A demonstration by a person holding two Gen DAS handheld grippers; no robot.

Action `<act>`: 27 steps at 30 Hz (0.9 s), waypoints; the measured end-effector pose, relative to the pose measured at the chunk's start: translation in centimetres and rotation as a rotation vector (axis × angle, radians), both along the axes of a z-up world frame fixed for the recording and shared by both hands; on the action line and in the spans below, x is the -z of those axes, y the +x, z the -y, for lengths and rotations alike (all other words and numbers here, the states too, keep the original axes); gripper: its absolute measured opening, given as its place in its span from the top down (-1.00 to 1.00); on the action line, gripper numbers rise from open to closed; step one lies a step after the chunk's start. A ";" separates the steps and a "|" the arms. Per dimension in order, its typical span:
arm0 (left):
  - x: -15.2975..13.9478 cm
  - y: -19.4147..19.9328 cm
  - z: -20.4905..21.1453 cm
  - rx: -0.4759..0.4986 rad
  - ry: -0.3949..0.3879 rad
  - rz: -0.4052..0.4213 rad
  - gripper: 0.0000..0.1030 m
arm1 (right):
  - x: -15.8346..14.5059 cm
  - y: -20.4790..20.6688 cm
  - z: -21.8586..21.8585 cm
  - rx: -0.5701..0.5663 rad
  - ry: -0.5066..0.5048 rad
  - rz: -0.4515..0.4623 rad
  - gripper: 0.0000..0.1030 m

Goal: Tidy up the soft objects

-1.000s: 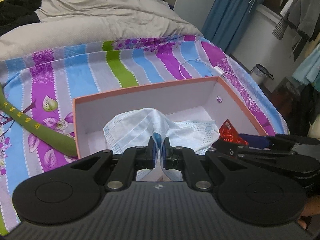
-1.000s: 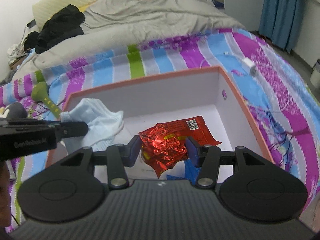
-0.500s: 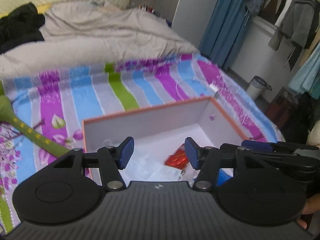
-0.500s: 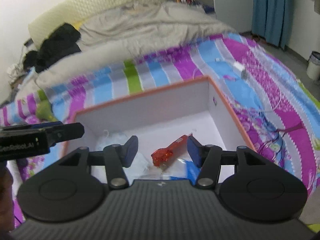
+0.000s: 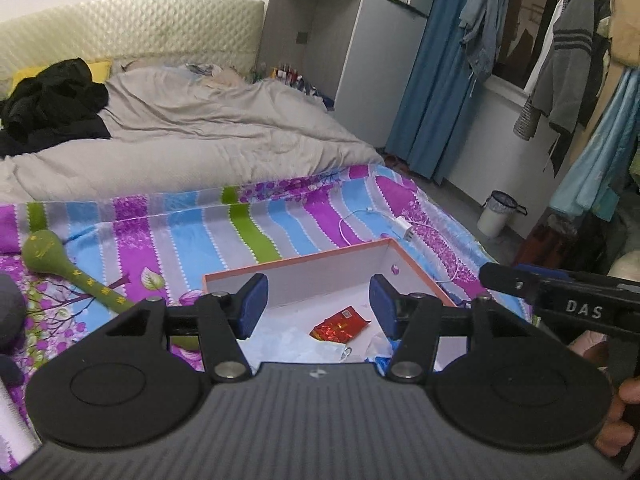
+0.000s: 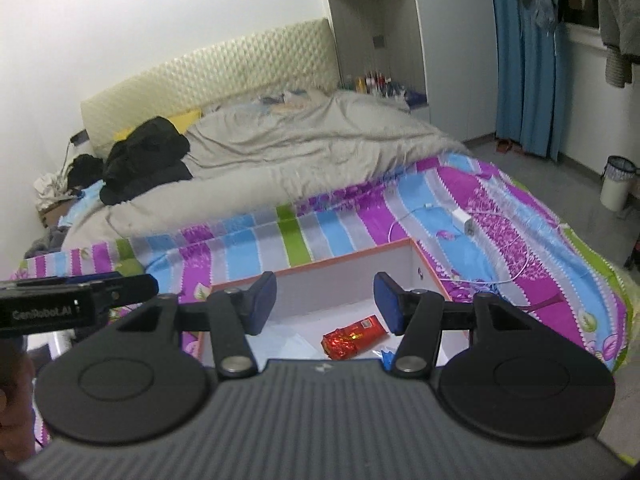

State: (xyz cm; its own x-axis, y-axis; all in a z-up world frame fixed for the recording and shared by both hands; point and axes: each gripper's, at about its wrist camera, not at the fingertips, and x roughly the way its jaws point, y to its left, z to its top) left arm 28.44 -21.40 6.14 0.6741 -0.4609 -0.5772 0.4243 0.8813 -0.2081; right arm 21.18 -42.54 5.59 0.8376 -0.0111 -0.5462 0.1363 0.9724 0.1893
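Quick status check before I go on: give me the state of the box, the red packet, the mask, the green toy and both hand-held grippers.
Box: open, no lid on, resting on the striped bedspread.
Red packet: crumpled, lying inside the box, not held.
Mask: lying in the box, partly hidden.
Green toy: lying on the bedspread, outside the box.
Left hand-held gripper: open, empty.
Right hand-held gripper: open, empty.
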 end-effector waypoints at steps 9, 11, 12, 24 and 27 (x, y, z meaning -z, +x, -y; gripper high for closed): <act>-1.2 -5.4 -2.1 0.019 0.004 0.021 -0.21 | -0.2 -5.3 -1.9 -0.008 -0.006 0.011 -0.10; -1.4 -6.4 -2.6 0.014 0.002 0.027 -0.21 | -0.1 -6.3 -2.2 -0.007 0.002 0.007 -0.10; -1.5 -6.9 -2.8 0.016 0.002 0.029 -0.21 | 0.0 -6.8 -2.4 -0.009 0.003 0.002 -0.10; -0.1 -11.1 -3.5 0.025 0.013 0.003 -0.21 | 1.5 -10.1 -4.3 -0.015 0.007 -0.035 -0.10; 0.6 -11.9 -3.5 0.029 0.020 -0.009 -0.21 | 1.9 -10.5 -4.6 -0.013 -0.012 -0.039 -0.10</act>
State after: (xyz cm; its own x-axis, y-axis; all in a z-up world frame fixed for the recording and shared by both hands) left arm 16.58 -17.87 5.50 0.6554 -0.4687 -0.5923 0.4485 0.8725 -0.1941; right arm 10.67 -37.93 3.70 0.8159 -0.0071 -0.5782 0.1306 0.9763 0.1724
